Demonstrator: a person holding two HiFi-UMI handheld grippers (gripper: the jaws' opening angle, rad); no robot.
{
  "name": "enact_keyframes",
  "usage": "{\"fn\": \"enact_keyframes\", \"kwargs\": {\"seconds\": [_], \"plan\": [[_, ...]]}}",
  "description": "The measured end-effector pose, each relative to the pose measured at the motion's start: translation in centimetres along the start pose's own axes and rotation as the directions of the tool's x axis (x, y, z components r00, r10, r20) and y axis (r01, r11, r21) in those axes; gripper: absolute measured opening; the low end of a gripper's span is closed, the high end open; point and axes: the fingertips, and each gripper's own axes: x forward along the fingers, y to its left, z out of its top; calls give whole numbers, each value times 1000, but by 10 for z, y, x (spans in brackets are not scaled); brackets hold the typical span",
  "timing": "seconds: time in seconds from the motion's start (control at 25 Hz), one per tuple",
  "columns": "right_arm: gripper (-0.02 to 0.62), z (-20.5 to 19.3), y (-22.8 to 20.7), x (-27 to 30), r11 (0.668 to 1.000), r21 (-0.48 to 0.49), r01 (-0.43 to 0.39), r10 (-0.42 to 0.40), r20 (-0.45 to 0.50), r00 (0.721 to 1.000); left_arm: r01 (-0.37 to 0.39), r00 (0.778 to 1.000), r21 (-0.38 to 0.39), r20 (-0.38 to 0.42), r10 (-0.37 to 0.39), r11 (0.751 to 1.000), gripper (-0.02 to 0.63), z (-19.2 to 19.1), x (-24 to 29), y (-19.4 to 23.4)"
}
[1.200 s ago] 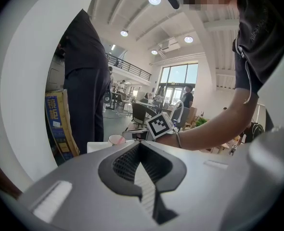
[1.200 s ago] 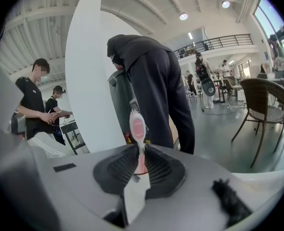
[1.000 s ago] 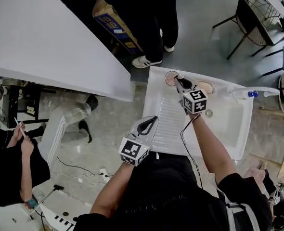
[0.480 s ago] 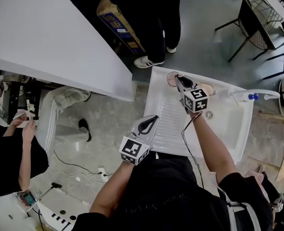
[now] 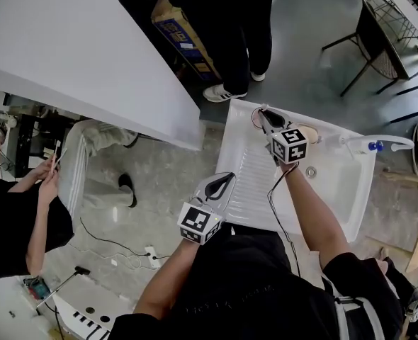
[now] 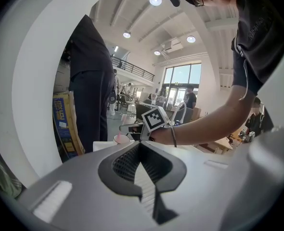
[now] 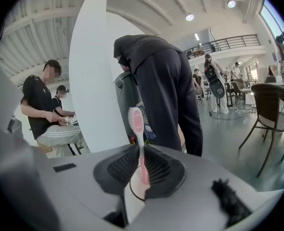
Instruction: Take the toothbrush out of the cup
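Right gripper clamped on toothbrush handle at cup; left gripper closed, empty, idle. Step: extraction, probably; next needs straight lift clear of rim

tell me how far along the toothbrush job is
Done: the right gripper is shut on the pink toothbrush, whose head sticks out past its jaws. In hand: it sits right above the pink cup at the back corner of the sink; whether the handle's end is clear of the cup cannot be told. Left: lifting it away. The left gripper is shut and empty.
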Motion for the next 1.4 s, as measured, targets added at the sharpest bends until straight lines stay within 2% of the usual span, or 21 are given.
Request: {"fn": "enact_keyframes", "kwargs": {"seconds": [0.2,0.44,1.04,1.4], "plan": [[38,3,4,-7,1000,-3,2,-2,12,1000,11,1000,11,11,-11,1000,8,2,-1,-2],[38,9,17,-18,998,-70,-3,3,8,1000,38,999,16,18,-38,999,8,3,-4,-2],[38,58,39,-83,996,-72,57,-49,116,992,120,990,45,73,-123,992,8,17,-1,-14],[38,68,54,-119,995,-46,93,-84,168,982,137,986,58,91,-142,989,8,19,-7,-15]]}}
